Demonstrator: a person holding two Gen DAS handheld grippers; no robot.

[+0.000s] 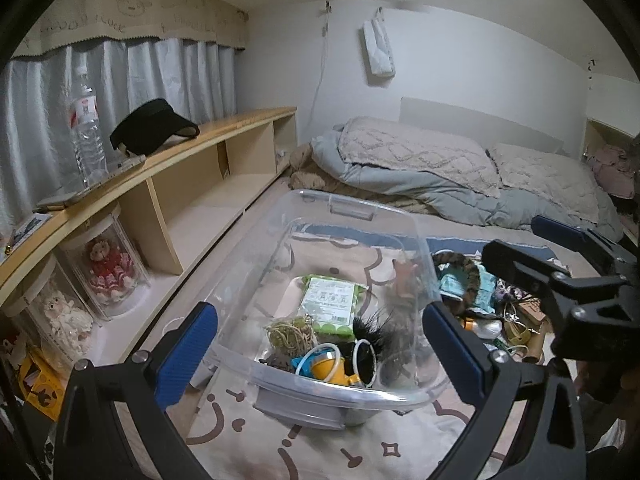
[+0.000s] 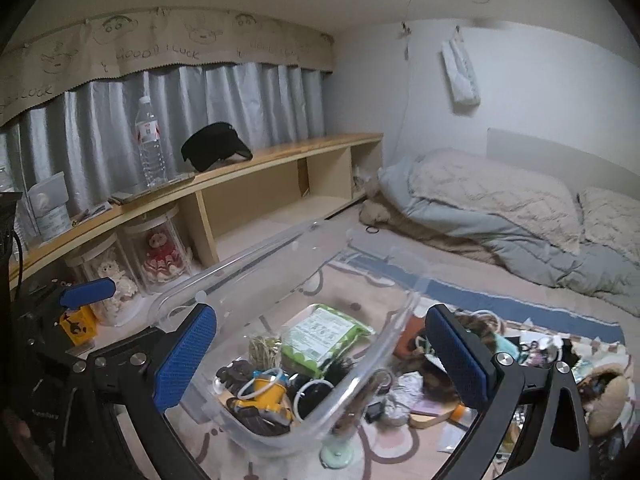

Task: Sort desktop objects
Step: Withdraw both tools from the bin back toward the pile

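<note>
Patterned bedding spreads under both tools, and the left gripper [image 1: 320, 344] hangs released with nothing between its jaws, just above the near rim of the clear plastic bin [image 1: 256, 256] that already holds a green wipes packet [image 1: 330, 300]. Beside it, the right gripper [image 2: 320, 356] also gapes empty. Farther right lies the unsorted clutter pile [image 2: 460, 384]; I would reach there, taking one item at a time.

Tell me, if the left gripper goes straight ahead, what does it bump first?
Probably the clear plastic bin: its near rim sits right between the open left gripper fingers, though depth is hard to judge.
</note>
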